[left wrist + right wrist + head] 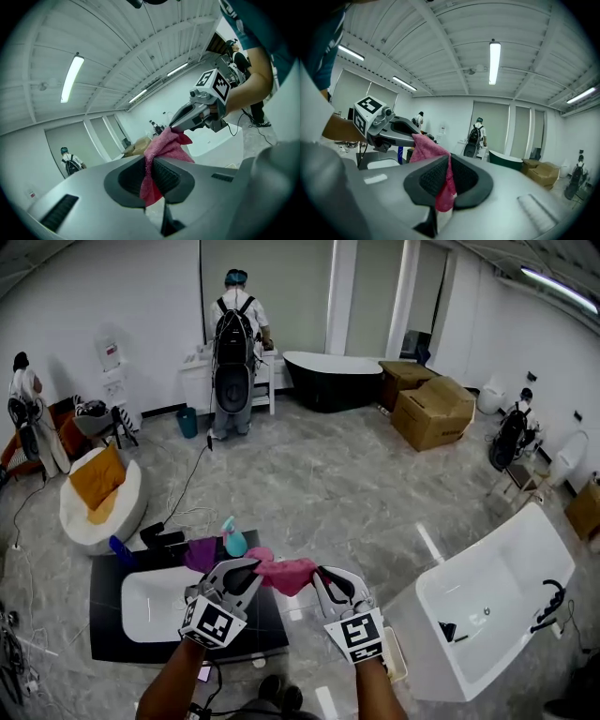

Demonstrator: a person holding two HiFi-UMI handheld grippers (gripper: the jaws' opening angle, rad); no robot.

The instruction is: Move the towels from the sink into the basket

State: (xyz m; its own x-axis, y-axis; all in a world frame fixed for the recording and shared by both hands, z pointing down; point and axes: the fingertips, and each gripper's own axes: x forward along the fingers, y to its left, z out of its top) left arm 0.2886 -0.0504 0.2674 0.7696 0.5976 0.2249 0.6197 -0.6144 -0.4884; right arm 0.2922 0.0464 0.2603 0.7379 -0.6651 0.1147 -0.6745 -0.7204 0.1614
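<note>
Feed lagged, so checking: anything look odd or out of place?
Nothing spilled or damaged. Only oddity: one pink towel is clamped by both left gripper and right gripper at once, stretched between them.

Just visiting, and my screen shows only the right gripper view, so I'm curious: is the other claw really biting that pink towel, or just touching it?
Observer: Biting. In the left gripper view, the left gripper has its pads pinched on the pink towel.
Operator: What's below the towel?
Observer: In the head view it spans from the left gripper to the right gripper, seen over the black slab that holds the sink.
Operator: Any towels left?
Observer: A purple towel lies by the sink's far rim, beside a teal bottle.
</note>
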